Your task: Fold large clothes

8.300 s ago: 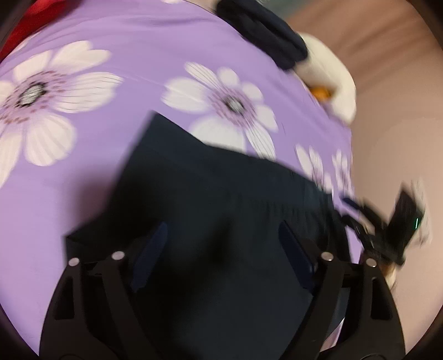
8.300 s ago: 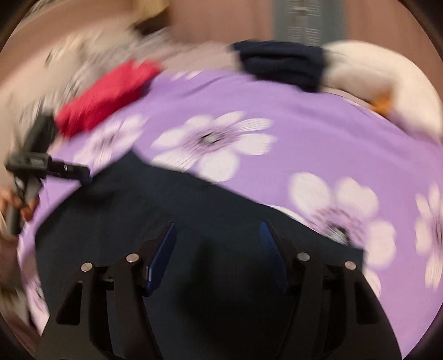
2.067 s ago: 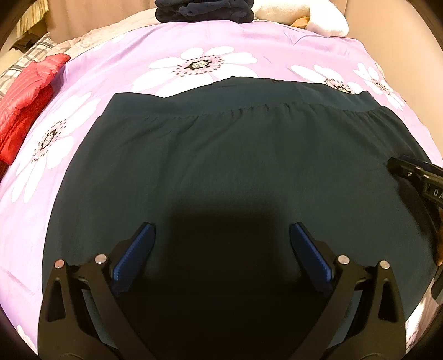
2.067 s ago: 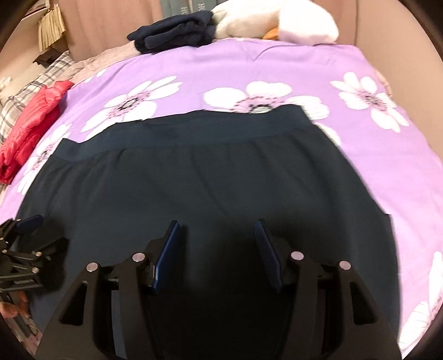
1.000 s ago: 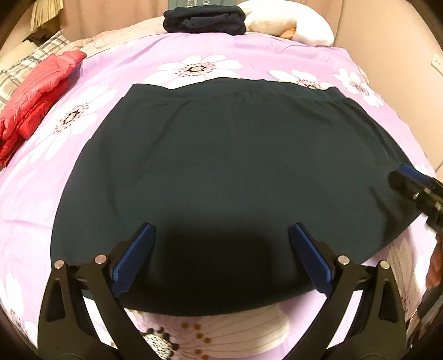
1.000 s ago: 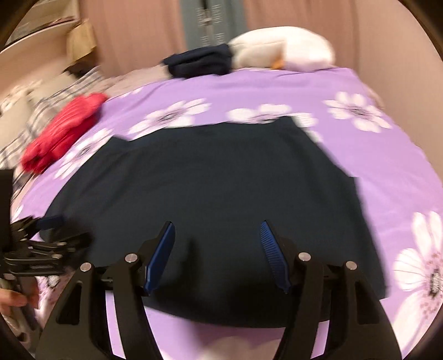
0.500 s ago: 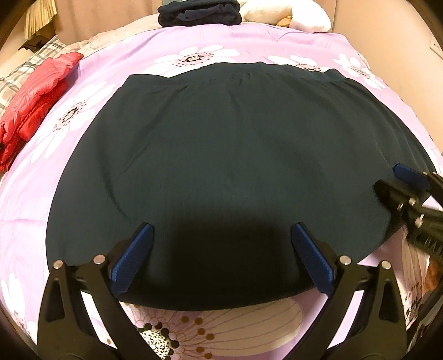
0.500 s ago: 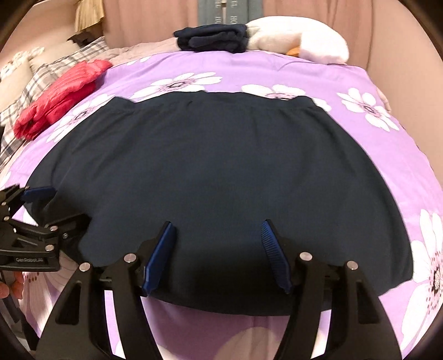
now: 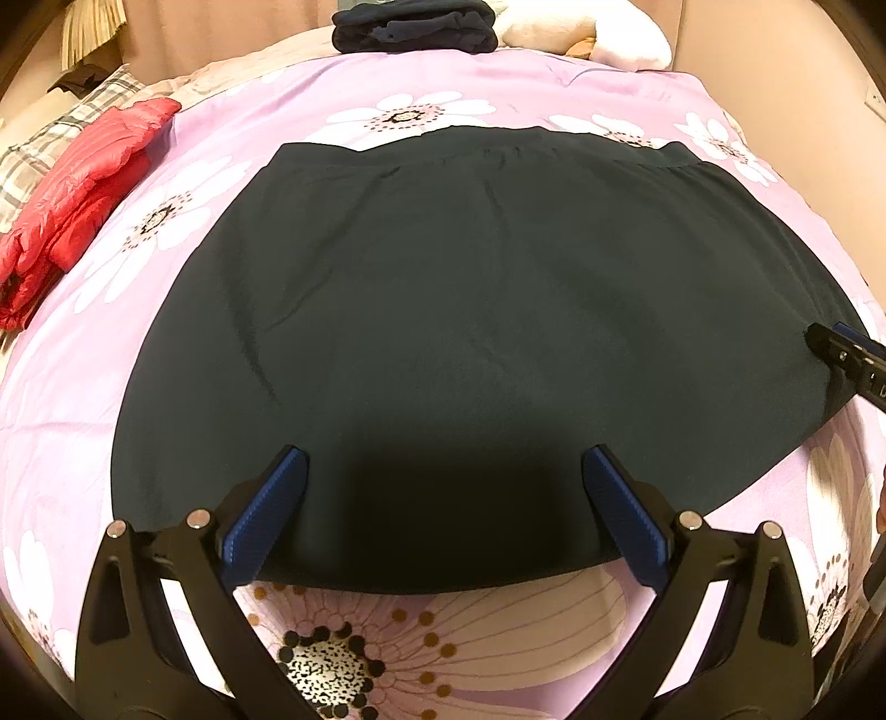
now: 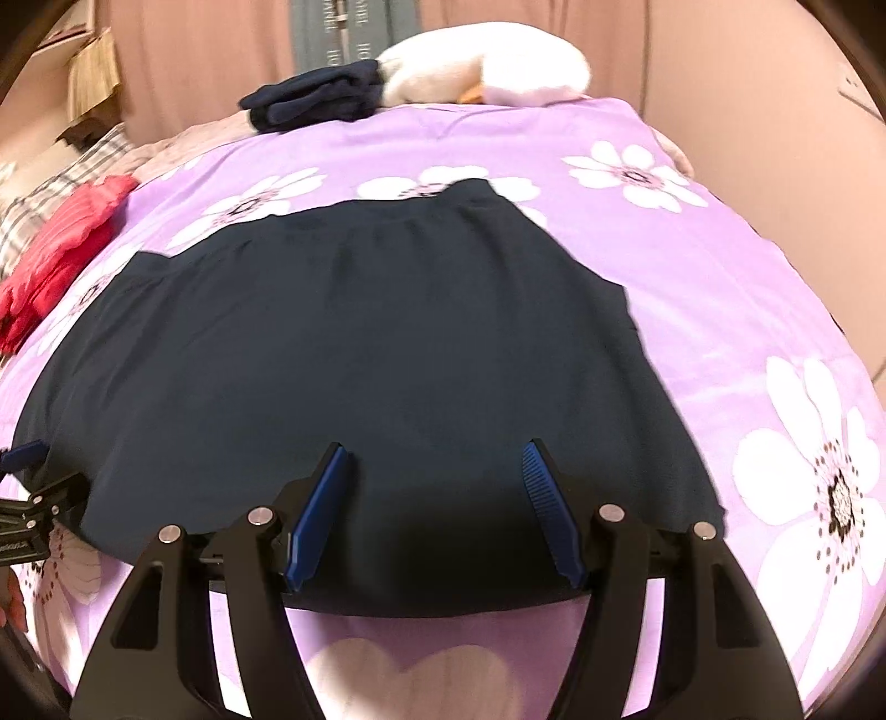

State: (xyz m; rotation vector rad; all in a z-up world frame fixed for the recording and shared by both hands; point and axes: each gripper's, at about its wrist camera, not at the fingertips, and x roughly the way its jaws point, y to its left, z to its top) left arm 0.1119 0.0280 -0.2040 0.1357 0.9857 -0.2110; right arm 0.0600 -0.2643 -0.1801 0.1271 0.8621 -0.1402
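We log: left gripper [image 9: 440, 501] jaws wide, nothing btwn, over near hem of dark skirt [image 9: 470, 332]. Right gripper [image 10: 434, 495] jaws apart, narrower, also empty, over same hem. Skirt lies flat on purple floral bedspread [image 9: 554, 94], waistband at far side. Red jacket [image 9: 72, 194] at left edge; folded navy clothes [image 9: 412, 25] w/ white plush [image 9: 598, 36] at far end. Right view only: curtains [image 10: 194, 61], beige wall [image 10: 747, 83], grey door panel [image 10: 349, 33].

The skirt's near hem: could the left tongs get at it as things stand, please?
Probably yes. The left tongs hang open just above the skirt, whose near hem lies flat on the bedspread with nothing over it.
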